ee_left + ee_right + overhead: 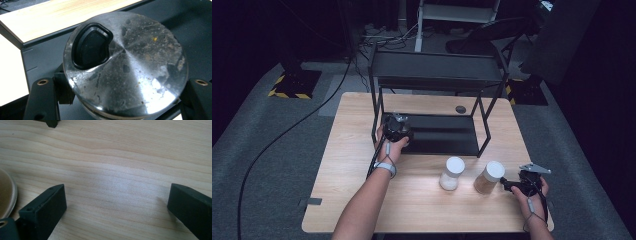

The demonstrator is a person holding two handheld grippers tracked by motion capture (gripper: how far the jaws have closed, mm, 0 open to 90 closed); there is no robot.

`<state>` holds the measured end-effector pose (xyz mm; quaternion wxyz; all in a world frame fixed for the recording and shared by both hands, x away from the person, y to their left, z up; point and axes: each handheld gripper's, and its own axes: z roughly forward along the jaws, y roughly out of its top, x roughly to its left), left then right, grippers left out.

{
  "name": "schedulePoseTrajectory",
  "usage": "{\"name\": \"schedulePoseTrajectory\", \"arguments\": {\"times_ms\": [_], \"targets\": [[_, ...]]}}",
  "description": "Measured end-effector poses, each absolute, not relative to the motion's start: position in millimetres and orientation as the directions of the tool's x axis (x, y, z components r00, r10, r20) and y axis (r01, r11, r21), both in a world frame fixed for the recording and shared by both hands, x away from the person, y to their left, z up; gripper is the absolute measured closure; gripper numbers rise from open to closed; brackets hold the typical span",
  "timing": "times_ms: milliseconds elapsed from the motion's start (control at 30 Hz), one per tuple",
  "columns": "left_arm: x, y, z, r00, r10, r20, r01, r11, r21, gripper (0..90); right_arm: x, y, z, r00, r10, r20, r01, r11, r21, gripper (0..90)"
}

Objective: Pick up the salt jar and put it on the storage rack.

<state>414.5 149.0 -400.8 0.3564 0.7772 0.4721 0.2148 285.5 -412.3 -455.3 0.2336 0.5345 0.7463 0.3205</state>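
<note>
The left gripper (122, 100) grasps a round steel container (127, 72), its two black jaws standing on either side of the body just under the rim. In the left gripper view the container's flat, scuffed metal lid faces the camera, so its long axis runs roughly toward the lens; whether it stands fully upright cannot be told. A black, rounded-triangle flap (91, 46) is set off-centre in the lid, toward the upper left of that view. Behind the container lies the black lower shelf (42, 58) of a rack, with the wooden table (57, 17) beyond its edge. In the high view the left gripper (396, 129) is at the front left corner of the black rack (437, 70), over the lower shelf near its left leg, and the hand hides the container there. The right gripper (512, 186) rests low near the table's front right, its jaws spread wide with bare wood between them in the right gripper view. Just beside it stands a white-lidded jar of brown contents (488, 178), and left of that a white-lidded jar of pale contents (451, 173), both upright.
</note>
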Motion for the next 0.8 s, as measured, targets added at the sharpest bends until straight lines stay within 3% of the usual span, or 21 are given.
{"name": "schedulePoseTrajectory", "arguments": {"times_ms": [167, 233, 467, 800], "targets": [[415, 150, -401, 0.455, 0.89, -0.008, 0.58, -0.29, 0.761, 28.8, 286, -412, -455, -0.32, 0.947, -0.006, 0.648, 0.224, 0.728, 2.1], [411, 151, -400, 0.448, 0.894, -0.01, 0.564, -0.273, 0.779, 19.1, 286, -412, -455, -0.319, 0.948, -0.006, 0.648, 0.223, 0.728, 2.1], [399, 143, -381, 0.468, 0.882, 0.055, 0.512, -0.322, 0.796, 12.7, 286, -412, -455, -0.32, 0.948, -0.006, 0.648, 0.223, 0.728, 2.1], [366, 154, -356, 0.476, 0.877, 0.063, 0.452, -0.305, 0.838, 11.3, 286, -413, -455, -0.321, 0.947, -0.006, 0.648, 0.224, 0.728, 1.9]]}}
